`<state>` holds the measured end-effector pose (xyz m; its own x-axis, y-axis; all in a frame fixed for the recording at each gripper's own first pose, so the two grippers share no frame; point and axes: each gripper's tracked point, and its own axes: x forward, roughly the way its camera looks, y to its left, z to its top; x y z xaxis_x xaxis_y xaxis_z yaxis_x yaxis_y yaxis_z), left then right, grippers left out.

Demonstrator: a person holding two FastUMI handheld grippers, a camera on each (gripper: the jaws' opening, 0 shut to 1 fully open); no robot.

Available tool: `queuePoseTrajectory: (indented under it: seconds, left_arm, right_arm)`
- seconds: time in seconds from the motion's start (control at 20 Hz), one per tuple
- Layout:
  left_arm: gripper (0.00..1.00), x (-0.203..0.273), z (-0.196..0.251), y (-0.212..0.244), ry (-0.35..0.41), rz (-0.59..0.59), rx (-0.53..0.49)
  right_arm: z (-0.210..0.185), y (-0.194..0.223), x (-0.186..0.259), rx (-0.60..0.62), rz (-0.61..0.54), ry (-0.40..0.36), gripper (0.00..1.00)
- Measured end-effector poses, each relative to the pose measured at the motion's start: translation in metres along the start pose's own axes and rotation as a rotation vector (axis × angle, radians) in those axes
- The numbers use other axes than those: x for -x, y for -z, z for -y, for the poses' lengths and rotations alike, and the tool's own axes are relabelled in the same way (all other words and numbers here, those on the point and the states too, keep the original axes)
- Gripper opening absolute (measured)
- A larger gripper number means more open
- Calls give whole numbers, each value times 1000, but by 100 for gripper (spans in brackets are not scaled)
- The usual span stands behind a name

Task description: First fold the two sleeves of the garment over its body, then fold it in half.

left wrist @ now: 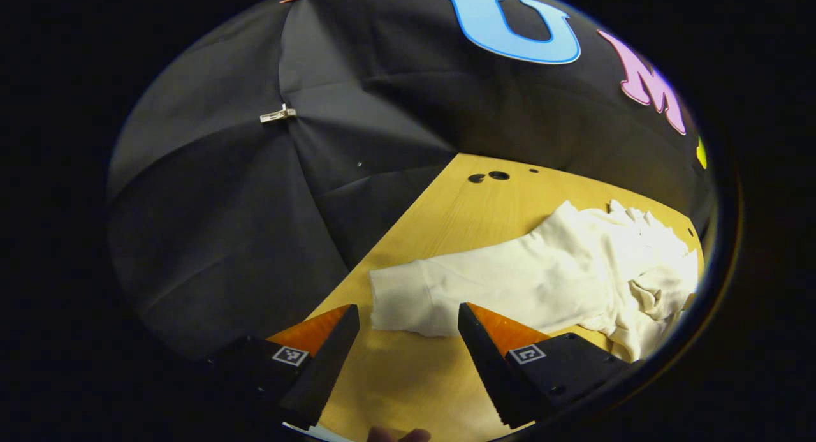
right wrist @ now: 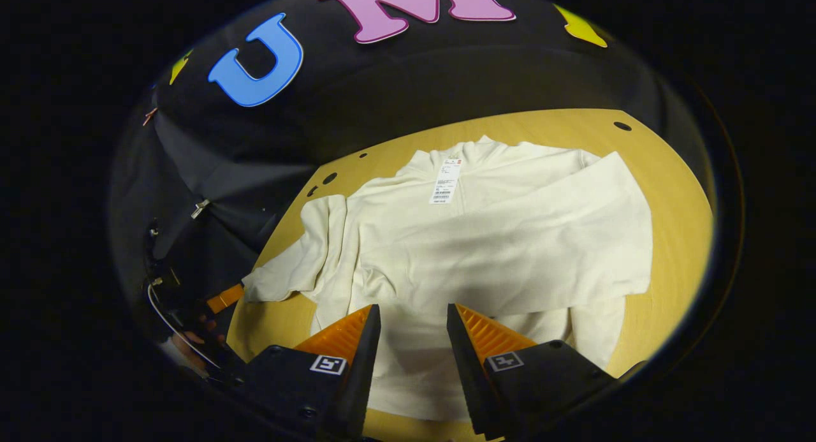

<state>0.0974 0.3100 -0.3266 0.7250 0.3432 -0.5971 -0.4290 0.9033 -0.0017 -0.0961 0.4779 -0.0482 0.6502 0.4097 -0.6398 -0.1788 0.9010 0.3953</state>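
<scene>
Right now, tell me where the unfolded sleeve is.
In the left gripper view the unfolded sleeve lies flat on the wooden table, its cuff just ahead of the open left gripper, stretching left from the garment's body.

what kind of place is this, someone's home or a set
Likely a staged recording booth, not a home: black cloth walls clipped together, a bare wooden table with drilled holes, and a cream garment still carrying its shop tag.

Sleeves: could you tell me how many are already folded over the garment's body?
1: the right sleeve lies across the body; the left sleeve is stretched out on the table, by the left gripper.
</scene>
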Motion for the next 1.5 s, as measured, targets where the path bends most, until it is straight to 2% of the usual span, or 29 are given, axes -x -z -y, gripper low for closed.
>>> queuePoseTrajectory:
  seconds: [0.1, 0.45, 0.55, 0.6, 0.65, 0.75, 0.8, 1.0, 1.05, 1.1, 1.2, 1.45, 1.5]
  left_arm:
    - [98, -13, -5, 2, -26, -21, 4]
    - [98, -41, 1, 24, -9, -144, -15]
    - [98, -44, 2, 23, 6, -146, -16]
    - [97, -46, 8, 22, 44, -139, -2]
    - [86, -46, 16, 25, 92, -142, 20]
    - [65, -46, 14, 24, 95, -126, 29]
    - [63, -47, 19, 24, 110, -133, 21]
    - [17, -47, 27, 16, 131, -128, 6]
    - [17, -48, 27, 15, 135, -139, 30]
    - [11, -47, 28, 11, 145, -133, 57]
    - [7, -44, 28, 9, 156, -119, 84]
    - [6, -18, 37, -15, 167, -23, 74]
    - [11, -11, 43, -21, 178, -6, 62]
  right_arm:
    - [10, 1, 6, 9, -1, 16, 65]
    - [29, -3, 19, -17, 14, 42, 65]
    - [30, -3, 22, -17, 14, 42, 65]
    - [31, -4, 24, -15, 12, 38, 65]
    - [31, -4, 27, -13, 10, 34, 65]
    - [34, -2, 30, -7, 8, 31, 65]
    - [36, -1, 32, -7, 5, 31, 65]
    - [46, 7, 40, -18, -1, 34, 65]
    - [49, 9, 43, -19, -3, 35, 65]
    - [51, 11, 45, -19, -4, 34, 64]
    - [56, 14, 50, -11, -7, 36, 65]
    - [67, 16, 59, -15, -9, 32, 65]
    - [70, 16, 61, -13, -9, 33, 65]
